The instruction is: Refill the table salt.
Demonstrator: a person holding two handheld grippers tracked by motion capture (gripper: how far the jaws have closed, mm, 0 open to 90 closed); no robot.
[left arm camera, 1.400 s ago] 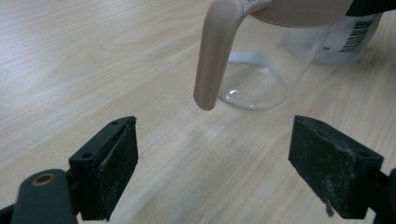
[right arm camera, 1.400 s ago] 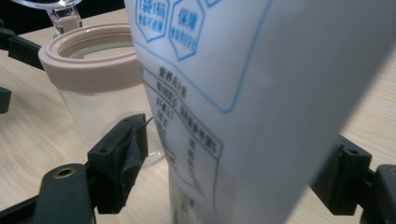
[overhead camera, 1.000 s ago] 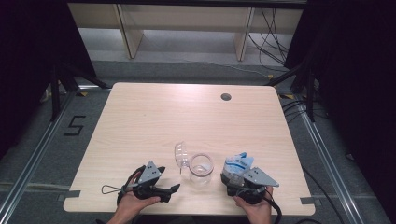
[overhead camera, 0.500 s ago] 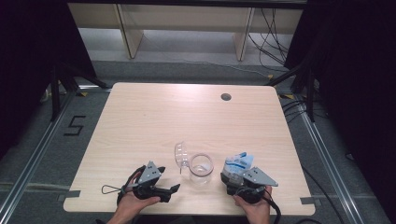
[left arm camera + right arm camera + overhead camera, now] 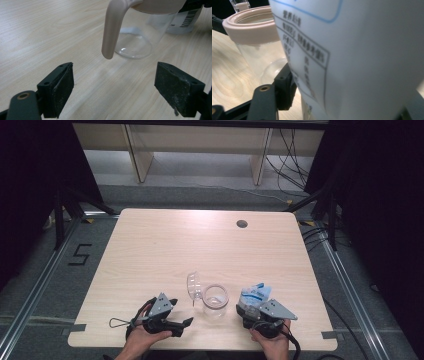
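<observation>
High view, jar: one clear jar point(image 5: 215, 301) with a pale pink rim stands upright near the front edge of the worktop point(image 5: 200, 250), long axis vertical, mouth up; its hinged lid point(image 5: 194, 286) stands open, tilted off to the left.
High view, pouch: one white pouch point(image 5: 256, 295) with blue print stands upright just right of the jar, at the front of the right hand-held gripper point(image 5: 253, 309).
High view, left hand-held gripper point(image 5: 186, 322): it lies low on the worktop, pointing right toward the jar and apart from it.
High view, counts: two hand-held grippers, one jar, one pouch.
Left gripper view: the jaws stand wide apart with only bare worktop between them; the jar point(image 5: 140, 32) is ahead and the lid's pink tab point(image 5: 112, 30) hangs down in front of it.
Right gripper view: the pouch point(image 5: 362, 55) sits between the jaws, which have just been closing; whether the pads press it cannot be told. The jar point(image 5: 257, 47) stands beside it, pink rim up.
</observation>
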